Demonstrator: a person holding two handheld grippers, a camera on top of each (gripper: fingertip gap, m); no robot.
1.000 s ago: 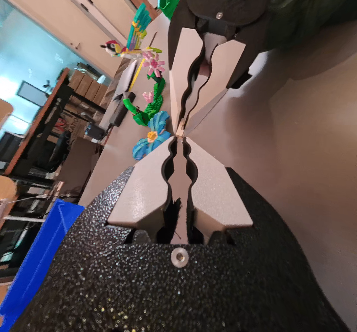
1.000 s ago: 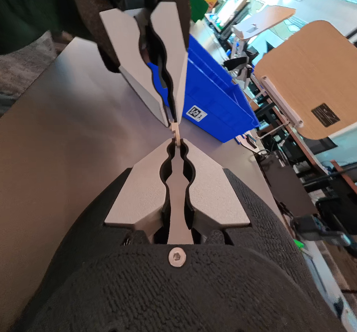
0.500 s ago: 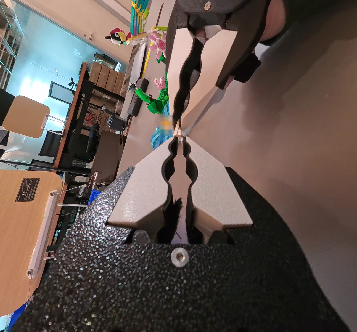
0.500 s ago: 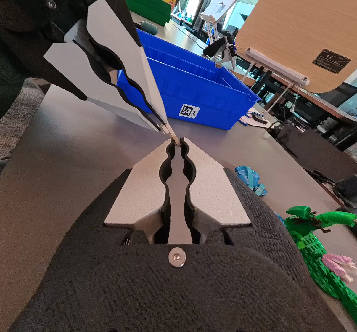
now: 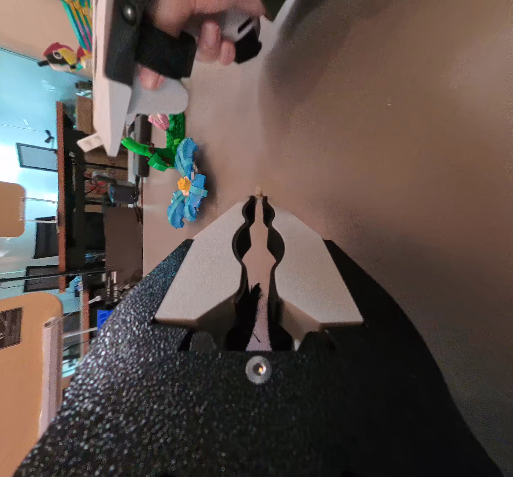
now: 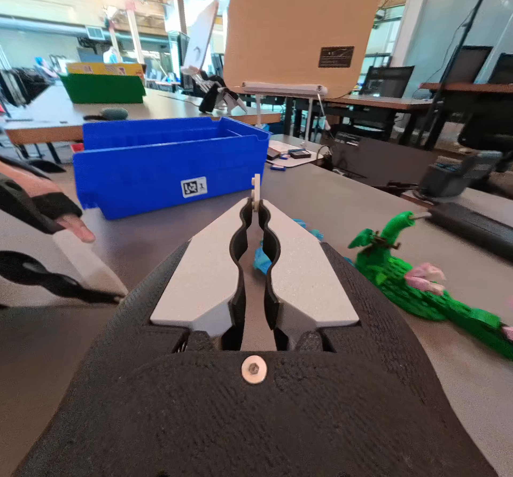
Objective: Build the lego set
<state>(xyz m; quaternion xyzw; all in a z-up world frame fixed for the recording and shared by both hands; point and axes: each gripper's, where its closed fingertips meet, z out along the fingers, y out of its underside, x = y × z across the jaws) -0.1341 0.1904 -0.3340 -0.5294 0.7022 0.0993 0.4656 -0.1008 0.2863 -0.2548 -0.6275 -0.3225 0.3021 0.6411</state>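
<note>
My left gripper (image 5: 258,200) is shut on a tiny tan brick piece (image 5: 258,191) that sticks out past its tips, above the grey table (image 5: 361,158). My right gripper (image 6: 255,203) is shut on a small cream brick plate (image 6: 256,190), held upright at its tips. The two grippers are apart. In the right wrist view the left gripper (image 6: 116,294) shows at the left edge, held by a hand (image 6: 69,222). In the left wrist view the right gripper (image 5: 111,141) shows at the upper left, blurred, held by a hand (image 5: 200,5).
A blue bin (image 6: 166,163) stands on the table beyond my right gripper. A green brick plant with pink buds (image 6: 402,275) lies to the right, and a blue brick flower (image 5: 186,186) lies near it. A wooden board on a stand (image 6: 299,27) and other desks are behind. Tip to tip, the grippers are about 12 centimetres apart.
The two grippers were tip to tip on one small tan piece. They have pulled apart, each now with a tan piece at its tips. The right gripper swung away toward the brick plant.
</note>
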